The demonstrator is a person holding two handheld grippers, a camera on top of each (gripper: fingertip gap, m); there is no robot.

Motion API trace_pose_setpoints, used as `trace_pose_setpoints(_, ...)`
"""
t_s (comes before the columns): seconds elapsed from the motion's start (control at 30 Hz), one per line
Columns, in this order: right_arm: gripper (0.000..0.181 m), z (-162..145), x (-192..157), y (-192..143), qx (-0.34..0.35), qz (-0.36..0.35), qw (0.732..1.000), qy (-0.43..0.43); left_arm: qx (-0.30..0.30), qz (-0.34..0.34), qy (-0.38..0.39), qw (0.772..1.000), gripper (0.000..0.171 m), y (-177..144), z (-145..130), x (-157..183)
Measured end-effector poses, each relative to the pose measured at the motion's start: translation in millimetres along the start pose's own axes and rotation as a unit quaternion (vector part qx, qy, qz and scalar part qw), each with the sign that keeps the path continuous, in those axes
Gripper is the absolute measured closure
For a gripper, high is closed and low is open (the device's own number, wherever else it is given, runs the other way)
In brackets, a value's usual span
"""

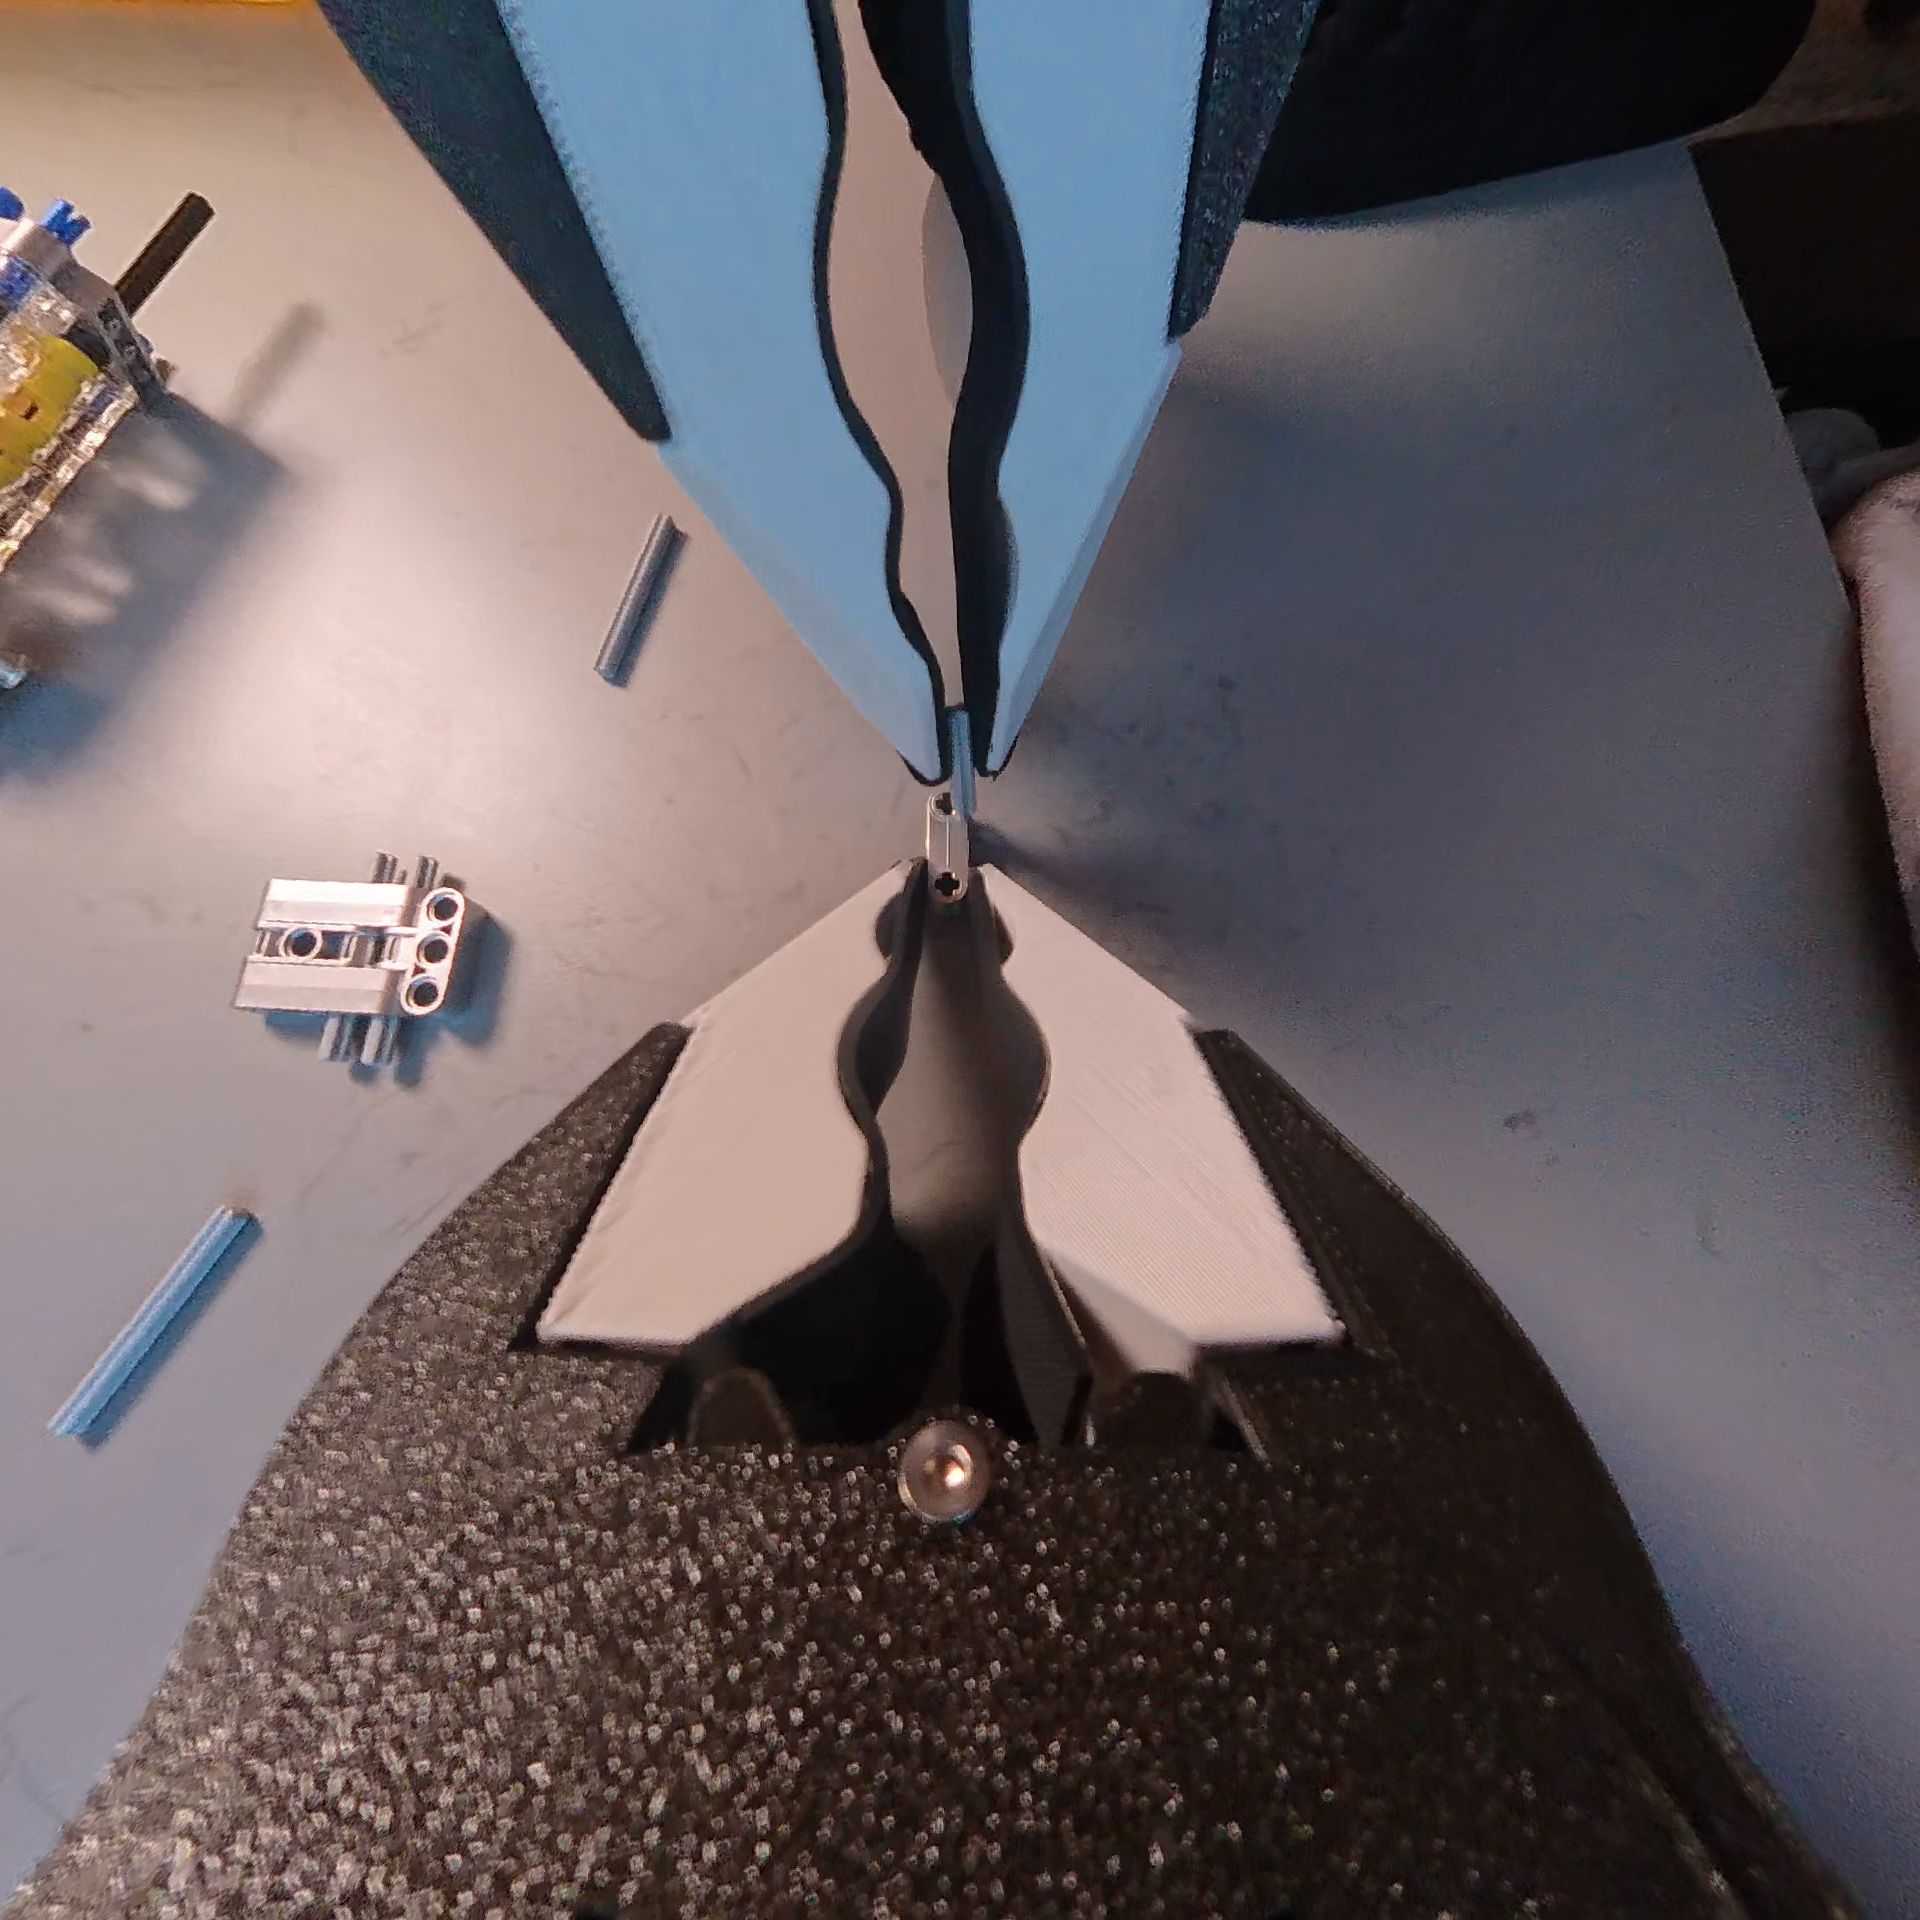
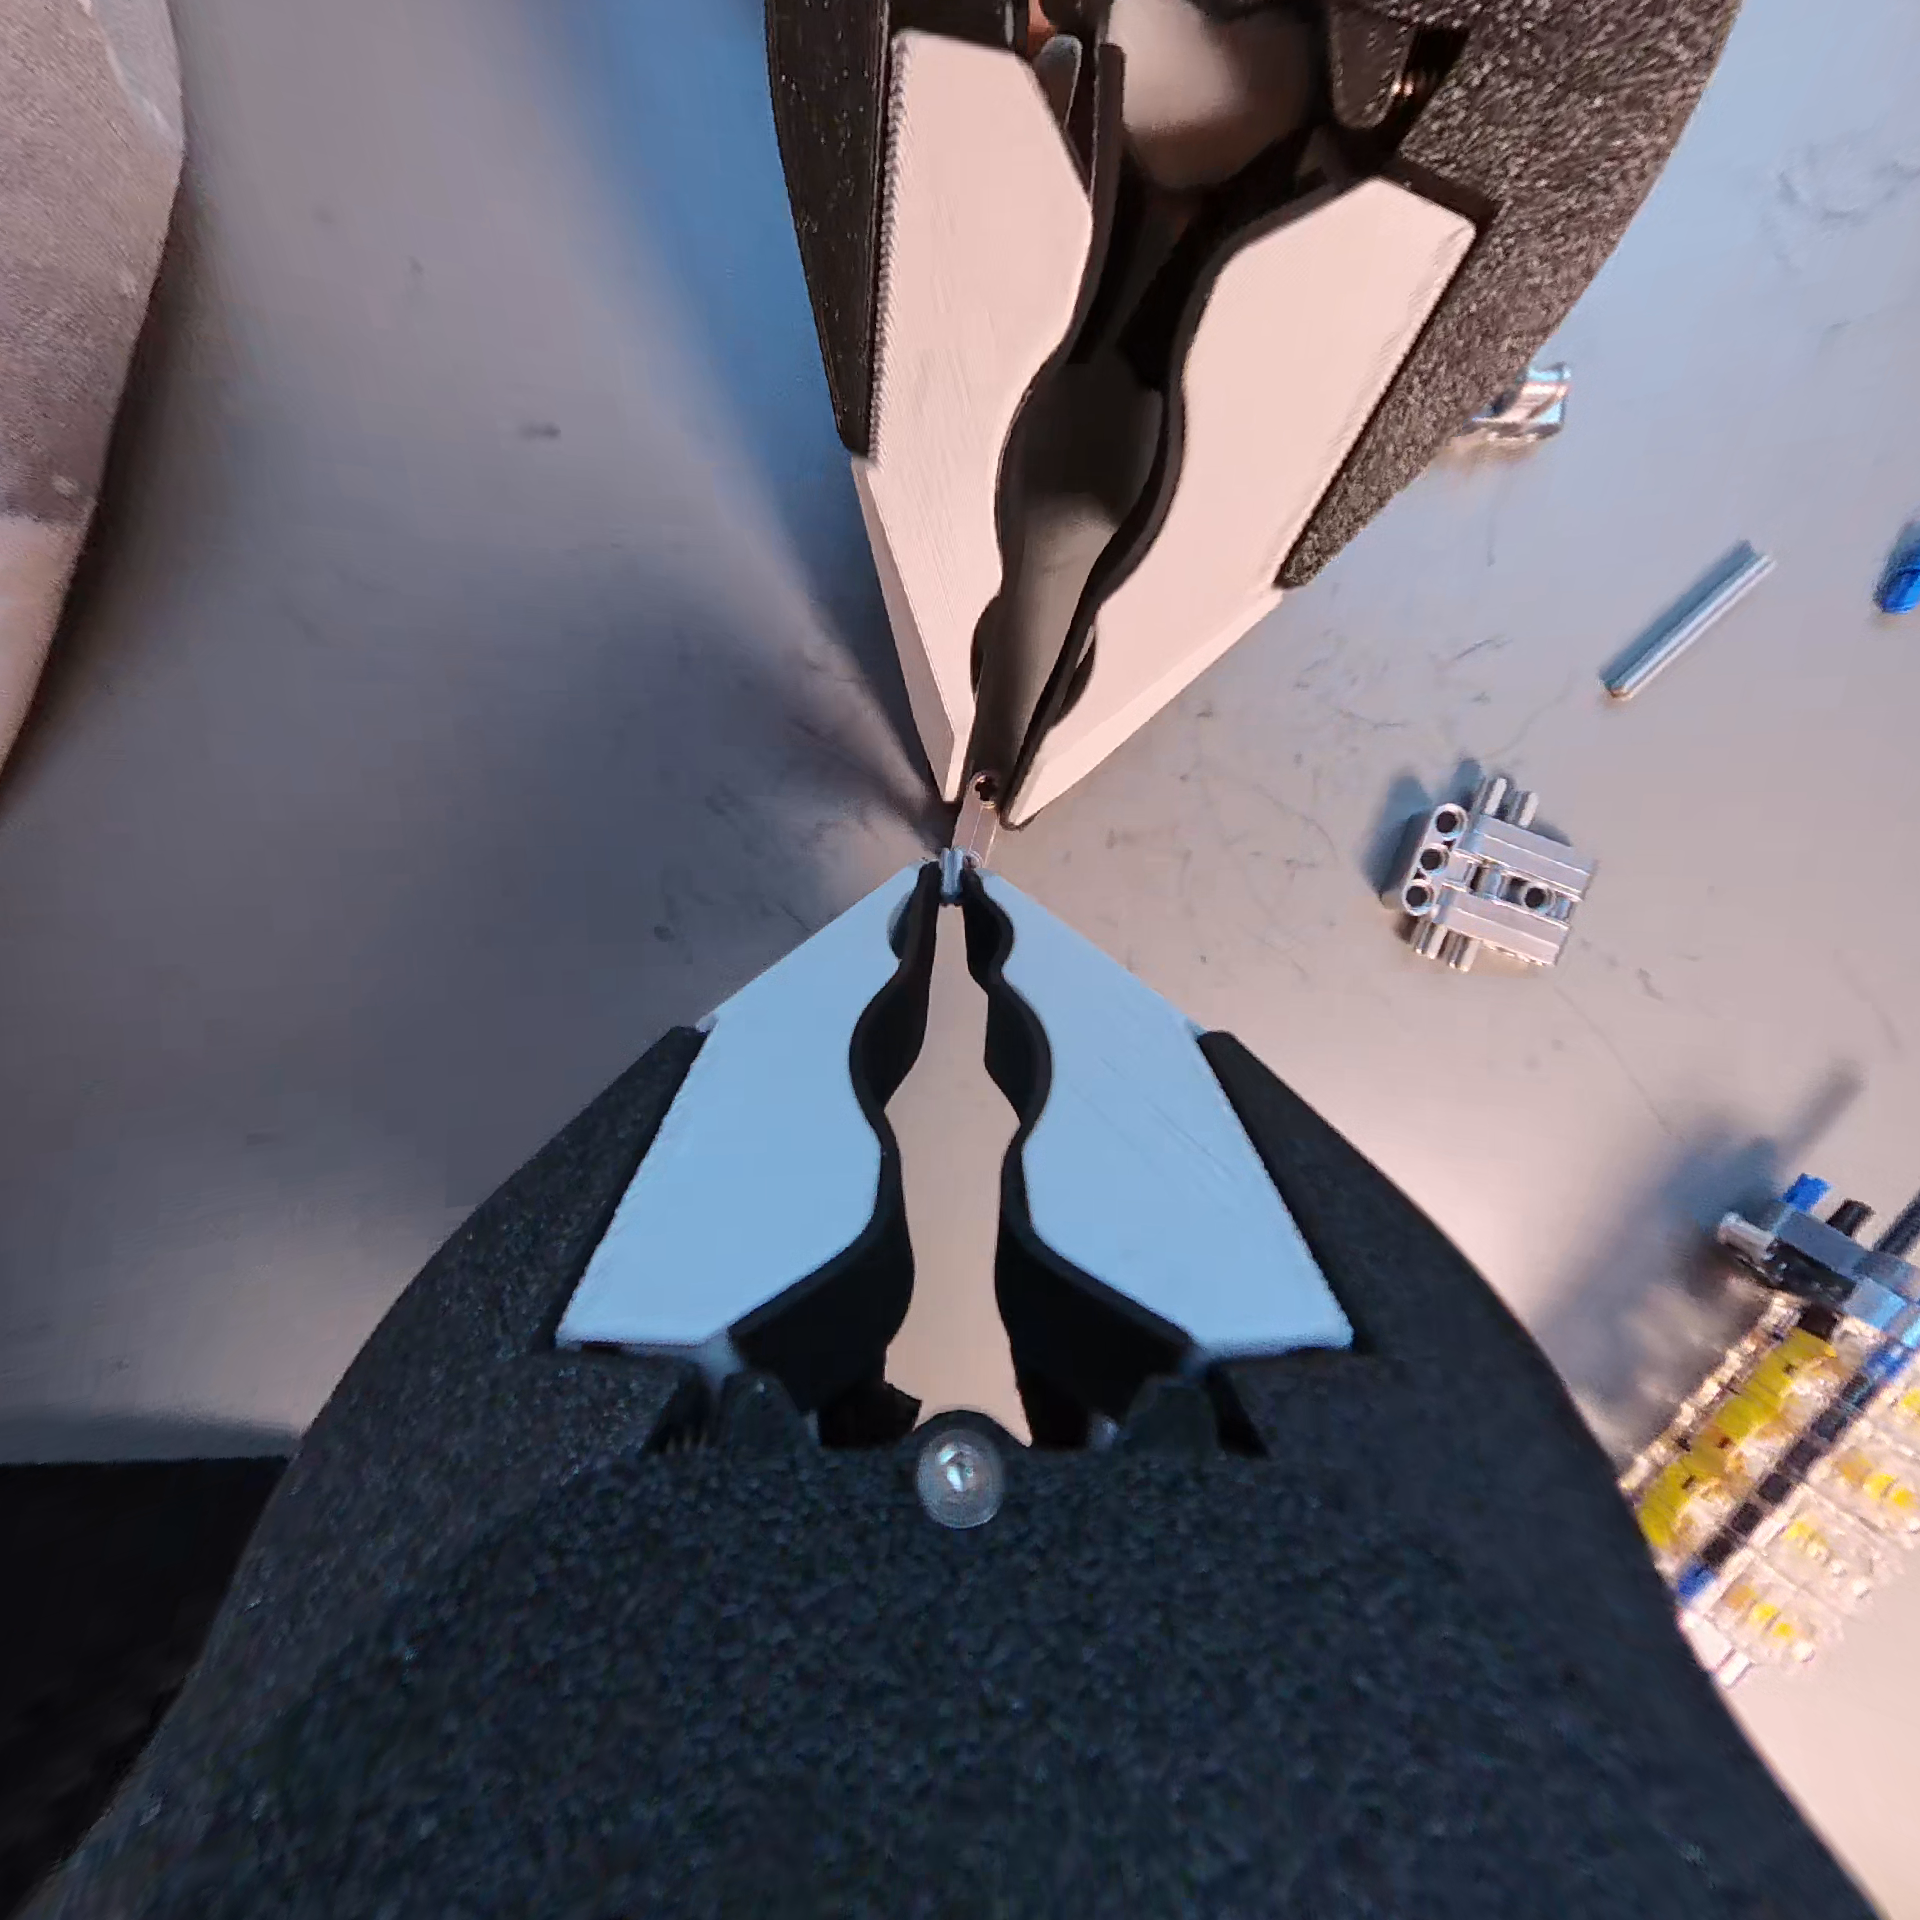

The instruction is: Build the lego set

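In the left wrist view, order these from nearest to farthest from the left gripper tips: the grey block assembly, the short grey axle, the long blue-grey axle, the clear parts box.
1. Short axle, upper left.
2. Block assembly, left.
3. Long axle, lower left.
4. Parts box, far upper left.

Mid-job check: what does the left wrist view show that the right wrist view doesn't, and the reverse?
Only the left wrist view: two blue-grey axles on the table, a far axle and a near axle; the right shows just one. Only the right wrist view: a small blue piece at the frame edge and a silver-and-blue part. Both: the left tongs shut on a small grey link, tip to tip with the right tongs shut on a short grey pin; also the grey block assembly and clear tray.
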State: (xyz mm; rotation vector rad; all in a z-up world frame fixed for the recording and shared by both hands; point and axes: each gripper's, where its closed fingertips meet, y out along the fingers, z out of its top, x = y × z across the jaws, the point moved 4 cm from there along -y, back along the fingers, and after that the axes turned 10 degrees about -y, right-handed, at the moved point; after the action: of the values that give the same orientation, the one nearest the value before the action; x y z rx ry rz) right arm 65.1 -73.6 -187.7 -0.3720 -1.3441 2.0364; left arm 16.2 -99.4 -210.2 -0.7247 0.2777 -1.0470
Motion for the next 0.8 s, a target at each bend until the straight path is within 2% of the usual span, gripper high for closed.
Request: trace_pose_setpoints(0.8,0.180,6.2,4.0,1.9,-0.106,0.040,0.990,-0.080,-0.003,-0.034,-0.006,0.999,0.166,-0.7,-0.8,-1.3)
